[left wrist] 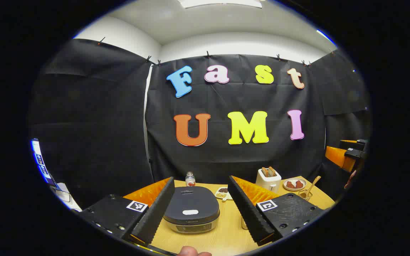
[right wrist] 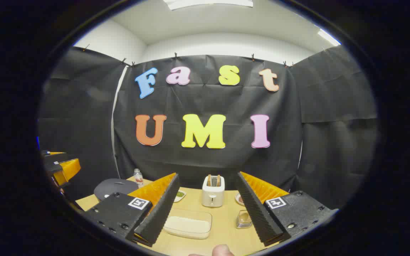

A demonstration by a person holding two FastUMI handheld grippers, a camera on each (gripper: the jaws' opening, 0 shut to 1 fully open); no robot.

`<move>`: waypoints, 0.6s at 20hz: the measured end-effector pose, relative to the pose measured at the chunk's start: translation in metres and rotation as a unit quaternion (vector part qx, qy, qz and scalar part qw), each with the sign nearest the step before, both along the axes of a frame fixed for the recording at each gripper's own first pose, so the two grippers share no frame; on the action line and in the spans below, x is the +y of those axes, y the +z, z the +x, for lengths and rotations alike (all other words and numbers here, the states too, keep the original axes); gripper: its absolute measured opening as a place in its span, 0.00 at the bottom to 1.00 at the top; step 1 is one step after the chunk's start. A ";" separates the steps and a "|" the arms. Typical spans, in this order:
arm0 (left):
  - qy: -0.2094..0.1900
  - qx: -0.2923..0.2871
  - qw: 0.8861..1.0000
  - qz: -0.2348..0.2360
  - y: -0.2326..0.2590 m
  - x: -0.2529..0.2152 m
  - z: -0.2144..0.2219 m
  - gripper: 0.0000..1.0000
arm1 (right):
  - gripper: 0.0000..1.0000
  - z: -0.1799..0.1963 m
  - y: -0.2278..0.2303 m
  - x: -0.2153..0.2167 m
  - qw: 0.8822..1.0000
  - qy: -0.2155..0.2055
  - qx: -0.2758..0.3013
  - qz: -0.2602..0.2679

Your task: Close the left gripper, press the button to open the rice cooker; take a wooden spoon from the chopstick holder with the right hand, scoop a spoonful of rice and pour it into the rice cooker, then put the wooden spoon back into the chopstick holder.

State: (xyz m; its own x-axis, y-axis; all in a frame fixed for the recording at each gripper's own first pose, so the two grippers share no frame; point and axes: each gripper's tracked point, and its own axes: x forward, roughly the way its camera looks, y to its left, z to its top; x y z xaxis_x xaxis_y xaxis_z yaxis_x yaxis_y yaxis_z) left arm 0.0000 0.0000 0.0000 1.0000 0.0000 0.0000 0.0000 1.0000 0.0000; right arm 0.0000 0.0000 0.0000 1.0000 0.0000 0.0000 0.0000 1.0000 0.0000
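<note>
The dark rice cooker point(left wrist: 190, 209) stands with its lid down on the wooden table point(left wrist: 226, 234), a white button point(left wrist: 190, 212) on top. My left gripper point(left wrist: 201, 179) is open above it, one finger on each side. At the back right a wooden spoon point(left wrist: 313, 184) leans in the clear chopstick holder point(left wrist: 305, 193). In the right gripper view my right gripper point(right wrist: 207, 176) hangs open over a clear container of rice point(right wrist: 188, 223). The chopstick holder point(right wrist: 243, 218) sits by its right finger, and the rice cooker point(right wrist: 114, 186) lies far left.
A white toaster point(right wrist: 213, 192) with bread stands at the back, next to a plate of food point(left wrist: 294, 184). A small bottle point(left wrist: 190, 179) and a dish of beans point(left wrist: 222, 192) sit behind the cooker. The other gripper point(left wrist: 347, 154) hovers at the right.
</note>
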 end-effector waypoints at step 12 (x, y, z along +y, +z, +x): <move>0.011 -0.014 1.000 -0.019 0.004 0.011 -0.002 0.96 | 0.99 0.004 0.013 0.023 0.999 0.027 -0.010 -0.016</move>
State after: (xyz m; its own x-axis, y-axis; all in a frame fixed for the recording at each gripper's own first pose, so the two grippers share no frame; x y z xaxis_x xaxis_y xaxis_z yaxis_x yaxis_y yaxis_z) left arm -0.0024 0.0112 0.0041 0.9994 0.0225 0.0270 -0.0215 0.9990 -0.0381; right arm 0.0036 0.0231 0.0133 0.9983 0.0549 0.0197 -0.0543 0.9980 -0.0320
